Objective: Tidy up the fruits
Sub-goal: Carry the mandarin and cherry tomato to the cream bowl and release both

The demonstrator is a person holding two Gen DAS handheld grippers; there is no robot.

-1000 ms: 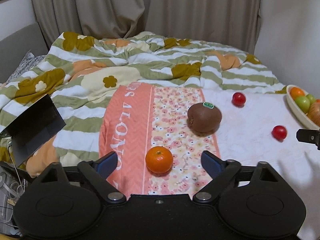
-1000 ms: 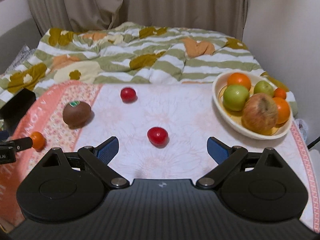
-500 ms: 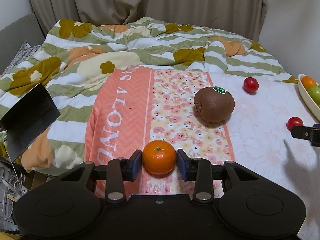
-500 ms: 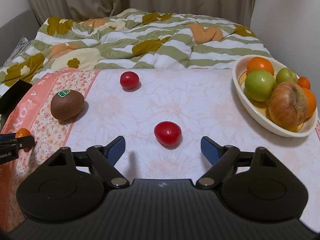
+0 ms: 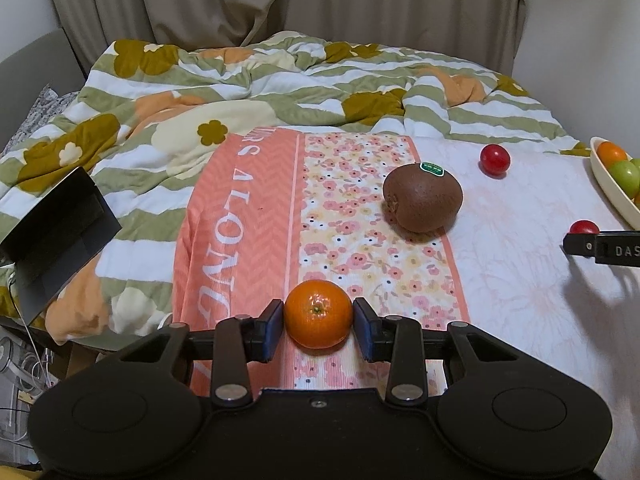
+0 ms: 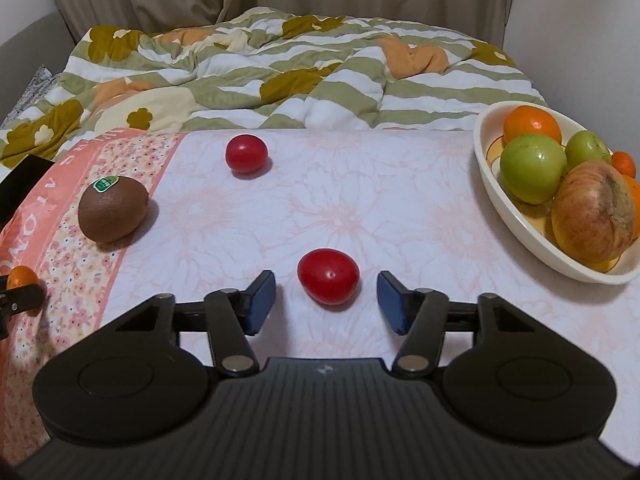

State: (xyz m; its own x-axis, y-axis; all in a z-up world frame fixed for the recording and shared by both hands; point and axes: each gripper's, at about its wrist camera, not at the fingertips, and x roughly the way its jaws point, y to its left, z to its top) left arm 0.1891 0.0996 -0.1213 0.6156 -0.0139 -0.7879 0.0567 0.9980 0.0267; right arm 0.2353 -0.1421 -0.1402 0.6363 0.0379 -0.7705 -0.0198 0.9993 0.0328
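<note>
My left gripper point(image 5: 319, 325) is shut on a small orange mandarin point(image 5: 318, 313), its blue pads pressing both sides, low over the floral cloth. A brown kiwi point(image 5: 423, 197) with a green sticker lies beyond it to the right. My right gripper point(image 6: 326, 303) is open, with a red tomato point(image 6: 328, 275) between its blue pads, neither pad touching it. A second red tomato point(image 6: 246, 153) lies farther back. The kiwi point(image 6: 113, 208) also shows at the left in the right wrist view. A cream bowl point(image 6: 496, 190) at the right holds several apples and oranges.
A rumpled striped floral quilt point(image 5: 256, 92) covers the bed behind the cloth-covered surface. A black box point(image 5: 52, 232) sits off the left edge. Curtains hang behind. The right gripper's finger point(image 5: 600, 244) shows at the right of the left wrist view.
My left gripper closed on the mandarin and stays shut on it. My right gripper moved forward around the near tomato and its jaws have narrowed.
</note>
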